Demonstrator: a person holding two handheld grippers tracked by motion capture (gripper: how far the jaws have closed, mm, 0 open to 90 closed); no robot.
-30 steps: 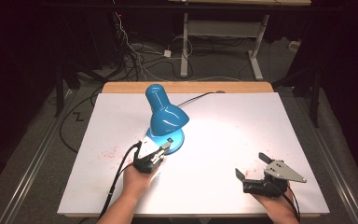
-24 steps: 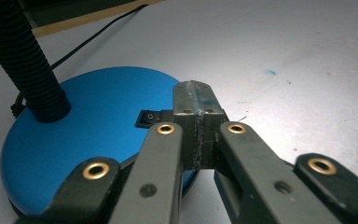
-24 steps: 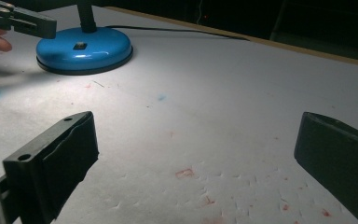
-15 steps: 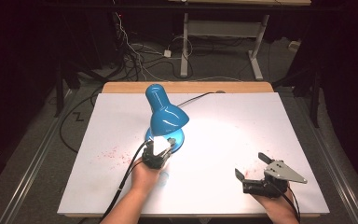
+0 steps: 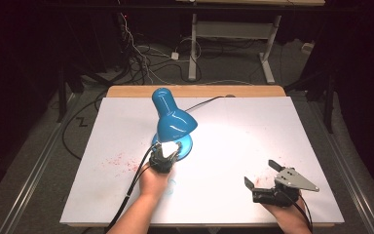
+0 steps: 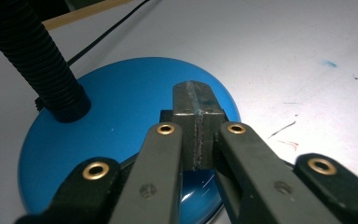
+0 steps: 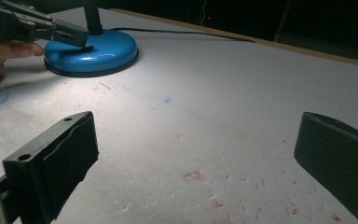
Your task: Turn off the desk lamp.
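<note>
- The blue desk lamp (image 5: 171, 122) stands lit near the middle of the white table (image 5: 272, 131), its round base (image 6: 121, 126) flat on the surface and its black ribbed neck (image 6: 37, 60) rising from the far side of that base.
- The left gripper (image 5: 164, 157) has its jaws pressed together with nothing between them, and the joined tips sit over the near part of the base — judged to be a press on a switch there, though no switch is visible under the tips.
- To do this well, push straight down with the closed tips; a sideways shove could slide the light base across the smooth table.
- Keep the tips clear of the neck and of the lamp's black cord (image 5: 207, 101), which runs off toward the far edge.
- Use a short, firm press, then lift straight up so nothing drags.
- The right gripper (image 5: 265, 179) rests near the front right corner, jaws spread wide and empty — well apart from the lamp; it could come over to steady the base if it creeps.
</note>
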